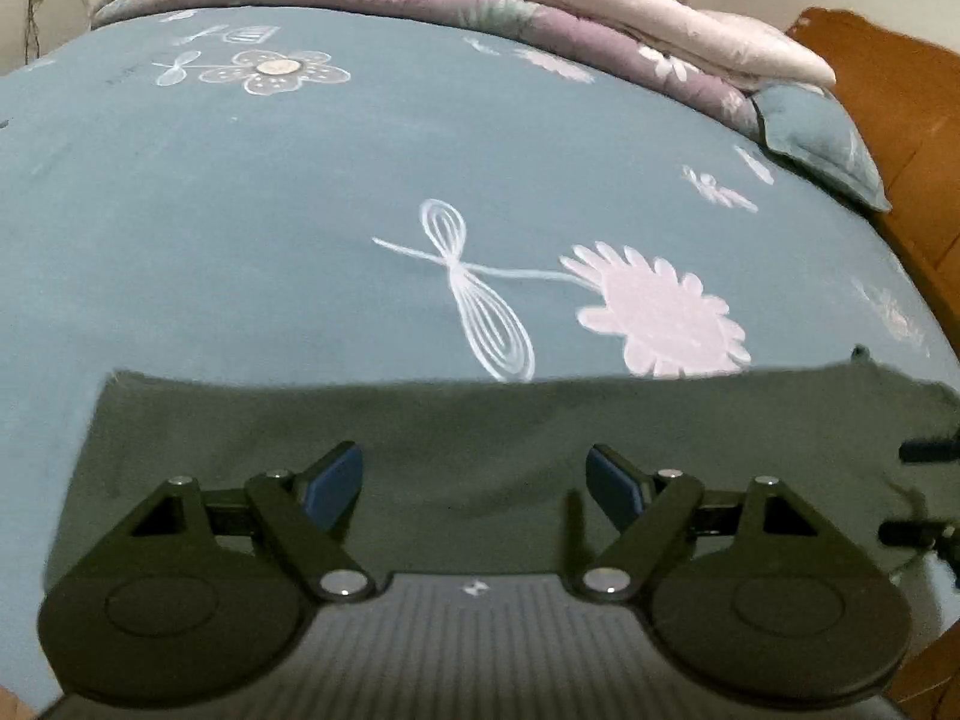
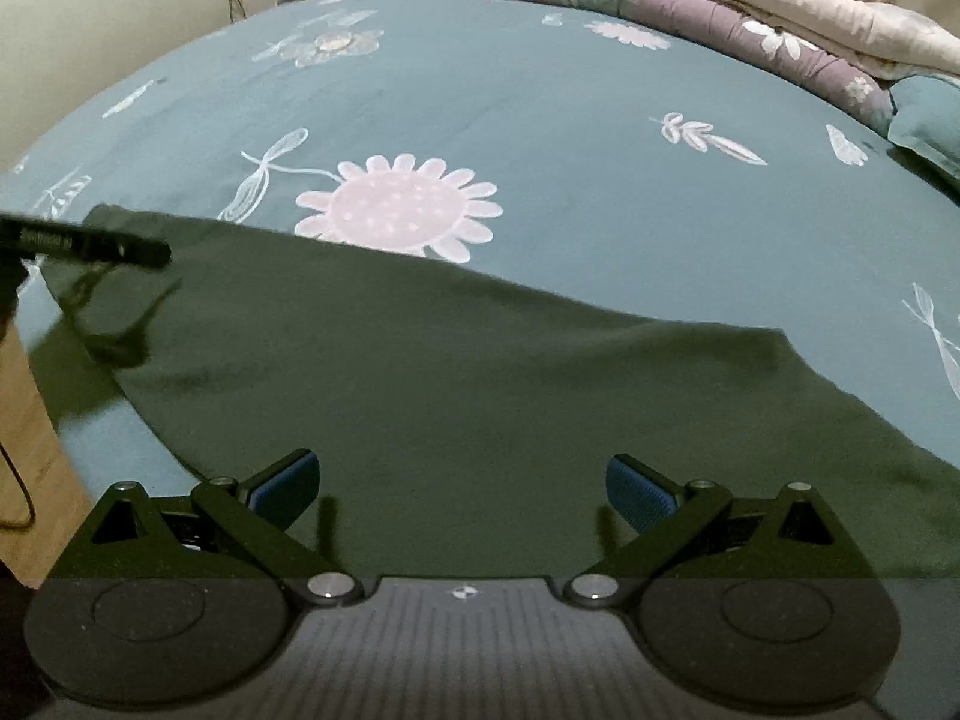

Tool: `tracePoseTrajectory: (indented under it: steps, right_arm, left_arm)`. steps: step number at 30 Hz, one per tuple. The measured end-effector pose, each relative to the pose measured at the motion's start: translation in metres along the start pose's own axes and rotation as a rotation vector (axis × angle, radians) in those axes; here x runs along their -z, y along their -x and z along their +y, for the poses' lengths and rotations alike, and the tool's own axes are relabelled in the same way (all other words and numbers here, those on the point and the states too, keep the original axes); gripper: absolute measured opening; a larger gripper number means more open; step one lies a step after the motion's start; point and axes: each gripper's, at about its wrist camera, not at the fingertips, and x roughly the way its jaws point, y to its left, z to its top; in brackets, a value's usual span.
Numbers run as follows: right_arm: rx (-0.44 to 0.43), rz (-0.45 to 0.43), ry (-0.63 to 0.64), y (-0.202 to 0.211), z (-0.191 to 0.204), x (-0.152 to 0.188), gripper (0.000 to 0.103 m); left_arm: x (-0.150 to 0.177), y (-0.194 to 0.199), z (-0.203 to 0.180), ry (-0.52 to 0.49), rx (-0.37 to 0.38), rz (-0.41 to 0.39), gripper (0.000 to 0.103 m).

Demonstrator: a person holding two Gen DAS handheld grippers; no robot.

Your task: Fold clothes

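The dark olive-green cloth garment [image 1: 480,420] lies flat on the blue-grey bedsheet with white and pink flower prints [image 1: 240,210], at the near side of the bed. In the left wrist view its far edge runs almost straight across, with a squared corner at the left. In the right wrist view the far edge slopes down toward the right, then drops off at a corner.

My read on handling: light, limp, thin knit or jersey. It has no stiffness, so it will drape and bunch the moment it's lifted. It isn't fragile or slippery against the cotton sheet, and may drag the sheet a little. I'd pinch at corners or along an edge, one layer stack per gripper, and keep both grips level so the fold line stays straight. A grab mid-panel would just tent the fabric.

The left gripper [image 1: 477,489] has its blue pads wide apart and nothing between them. It hangs over the garment, pointing down at it, and I can't tell if the fingertips brush the cloth. Nothing is gripped.

The right gripper [image 2: 462,489] is the same: jaws spread wide, empty, angled down over the middle of the garment [image 2: 450,390]. In its view the left gripper's black finger shows at the left edge, over the garment's far-left corner.

A folded pink and purple floral quilt [image 1: 540,12] sits along the far side of the bed, and a matching blue-grey pillow [image 1: 822,138] lies by the orange wooden headboard [image 1: 900,90]. Both are well apart from the garment.
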Motion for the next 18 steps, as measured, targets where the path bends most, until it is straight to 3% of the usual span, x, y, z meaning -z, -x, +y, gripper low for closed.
tracePoseTrajectory:
  steps: [5, 9, 14, 18]
  right_arm:
    - [-0.003, 0.004, -0.011, -0.002, 0.013, -0.005, 0.103]
    - [-0.003, 0.018, 0.005, -0.008, 0.027, -0.011, 0.103]
    - [0.000, 0.040, 0.014, -0.015, 0.037, -0.016, 0.103]
    - [-0.007, 0.045, 0.007, -0.020, 0.039, -0.021, 0.103]
  left_arm:
    - [-0.004, -0.009, 0.009, 0.031, 0.130, 0.008, 0.082]
    - [-0.006, -0.023, 0.016, 0.017, 0.065, -0.032, 0.082]
    - [-0.018, -0.007, 0.021, 0.001, 0.076, -0.062, 0.082]
    - [-0.007, 0.007, 0.032, 0.006, 0.092, -0.038, 0.082]
